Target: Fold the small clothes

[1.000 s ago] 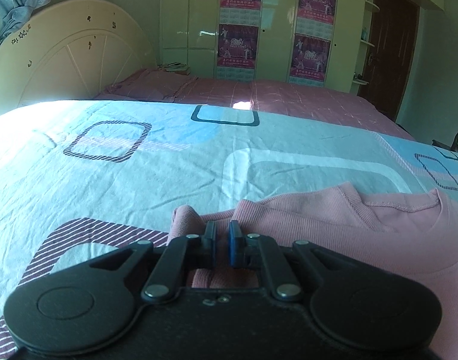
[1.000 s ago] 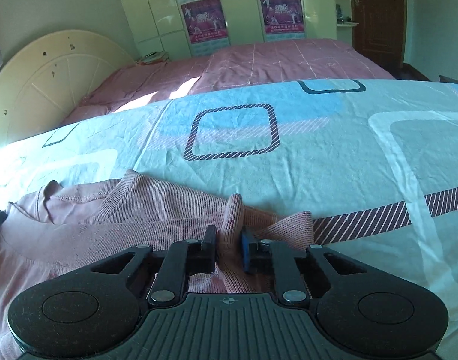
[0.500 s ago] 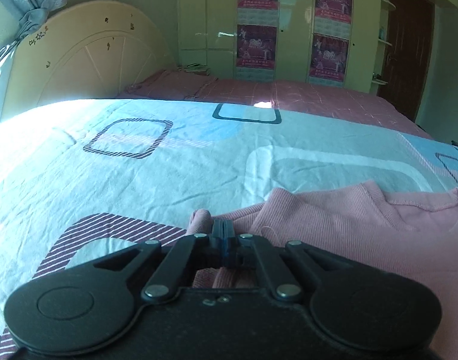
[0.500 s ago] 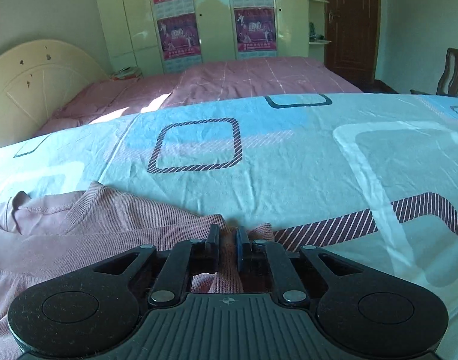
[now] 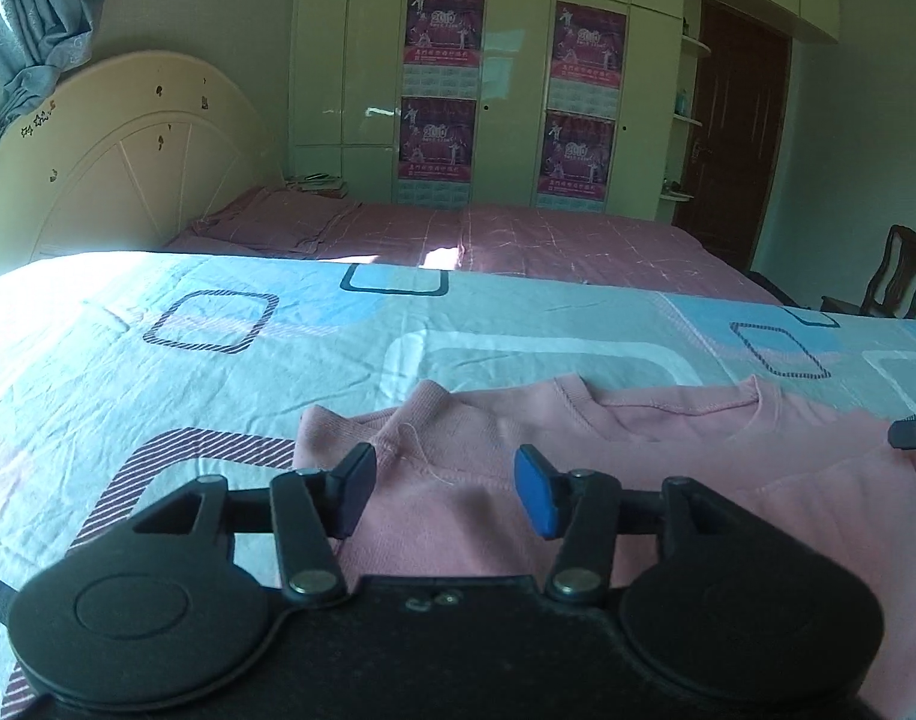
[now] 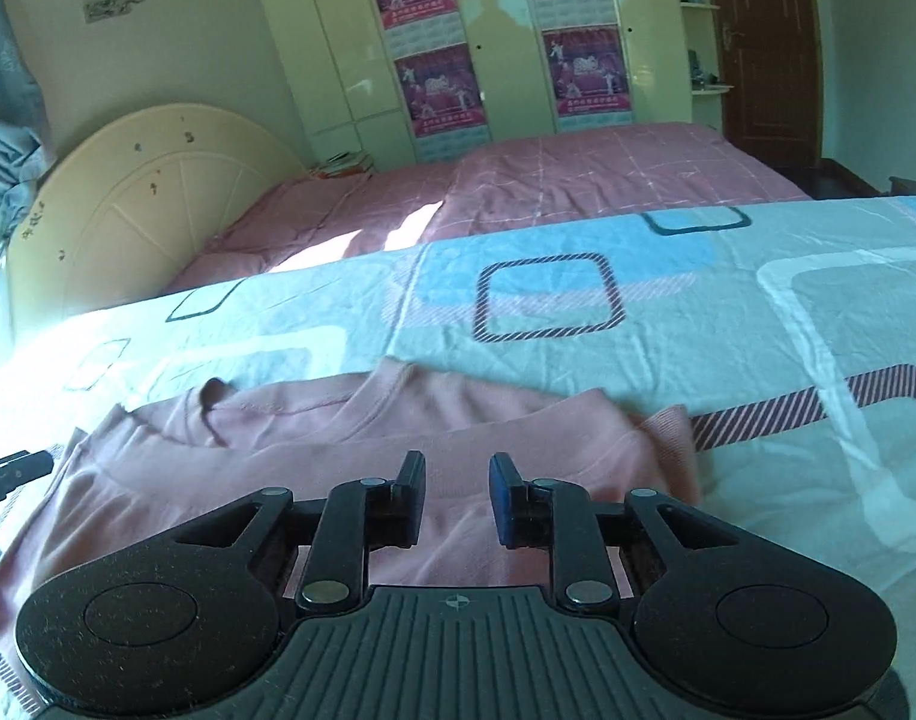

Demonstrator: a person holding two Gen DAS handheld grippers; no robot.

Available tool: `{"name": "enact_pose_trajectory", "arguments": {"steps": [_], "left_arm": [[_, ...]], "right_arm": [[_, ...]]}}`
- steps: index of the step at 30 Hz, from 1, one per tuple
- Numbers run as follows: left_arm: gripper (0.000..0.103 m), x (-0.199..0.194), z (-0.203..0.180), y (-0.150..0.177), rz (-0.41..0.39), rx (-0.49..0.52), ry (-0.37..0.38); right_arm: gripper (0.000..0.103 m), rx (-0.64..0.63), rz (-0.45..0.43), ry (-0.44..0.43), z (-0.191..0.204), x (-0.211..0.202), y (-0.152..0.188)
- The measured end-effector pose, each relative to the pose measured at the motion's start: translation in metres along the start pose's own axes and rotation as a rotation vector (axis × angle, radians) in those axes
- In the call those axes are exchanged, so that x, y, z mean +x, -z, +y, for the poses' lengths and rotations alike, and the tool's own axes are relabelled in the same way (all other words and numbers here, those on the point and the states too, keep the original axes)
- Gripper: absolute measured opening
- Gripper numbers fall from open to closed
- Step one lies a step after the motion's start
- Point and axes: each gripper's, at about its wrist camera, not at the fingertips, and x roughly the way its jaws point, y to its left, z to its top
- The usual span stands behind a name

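A small pink sweater lies flat on the patterned light-blue bedsheet, neckline toward the far side. My left gripper is open and empty, above the sweater's left edge near a ribbed cuff. In the right wrist view the same sweater spreads to the left, on the bedsheet. My right gripper is open and empty above its right part, near a ribbed cuff. The tip of the other gripper shows at each view's edge.
A second bed with a pink cover and a cream headboard lies beyond the sheet. A wardrobe with posters, a dark door and a wooden chair stand at the back.
Both grippers were shut on pinched folds of the sweater's cuffs. They have now opened, let the cloth drop flat and lifted back a little.
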Motion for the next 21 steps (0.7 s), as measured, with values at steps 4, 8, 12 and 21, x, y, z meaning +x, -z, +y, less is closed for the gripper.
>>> {"name": "enact_pose_trajectory", "arguments": {"steps": [4,8,12,21], "left_arm": [[0.05,0.002,-0.021,0.014,0.075,0.023,0.098],[0.05,0.013,-0.037,0.039,0.134,0.092,0.088],[0.054,0.011,-0.02,0.049,0.146,0.033,0.058],[0.054,-0.019,-0.041,0.055,0.136,0.014,0.097]], "right_arm": [[0.023,-0.045,0.043,-0.055,0.033,0.007,0.015],[0.023,-0.07,0.081,-0.058,0.047,0.014,0.031],[0.023,-0.104,0.119,-0.01,0.033,0.013,0.049],[0.039,-0.106,0.098,0.007,0.044,-0.019,0.062]]}}
